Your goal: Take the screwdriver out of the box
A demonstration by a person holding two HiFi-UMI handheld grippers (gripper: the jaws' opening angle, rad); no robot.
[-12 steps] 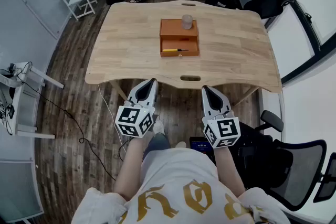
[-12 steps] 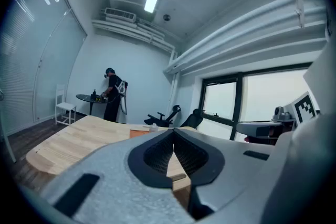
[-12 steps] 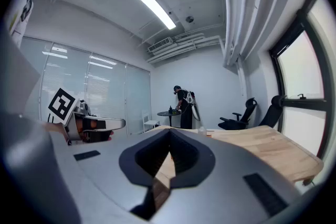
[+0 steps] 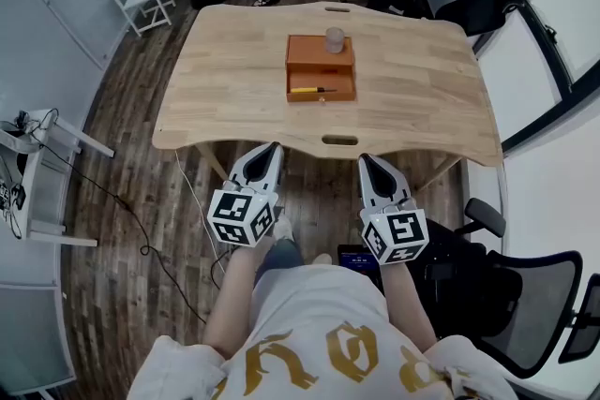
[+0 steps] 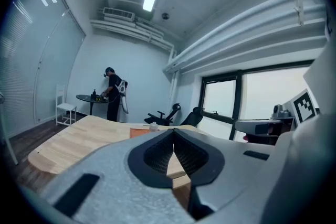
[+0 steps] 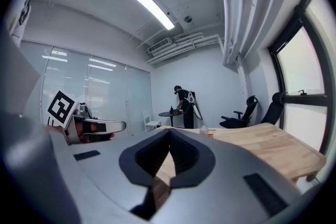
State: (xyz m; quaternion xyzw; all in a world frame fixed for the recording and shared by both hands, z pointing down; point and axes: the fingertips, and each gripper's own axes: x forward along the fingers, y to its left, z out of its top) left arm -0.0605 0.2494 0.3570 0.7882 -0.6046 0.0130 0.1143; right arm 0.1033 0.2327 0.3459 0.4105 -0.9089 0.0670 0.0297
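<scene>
Screwdriver [image 4: 313, 90] lying crosswise in orange box [image 4: 305, 51], yellow end left, left tongs [image 4: 275, 144] and right tongs [image 4: 366, 157] pressed together, empty

The surface [image 4: 234, 61] is pale, smooth wood, matt, with fine grain. The box [image 4: 314, 54] looks matt orange-brown. The floor [image 4: 131, 229] is darker wood planking. The left gripper [image 4: 273, 146] and right gripper [image 4: 366, 158] have matt grey plastic shells, and their jaws carry ribbed black pads.

A light wooden table [image 4: 225, 89] carries an orange box [image 4: 320, 51] near its middle.
</scene>
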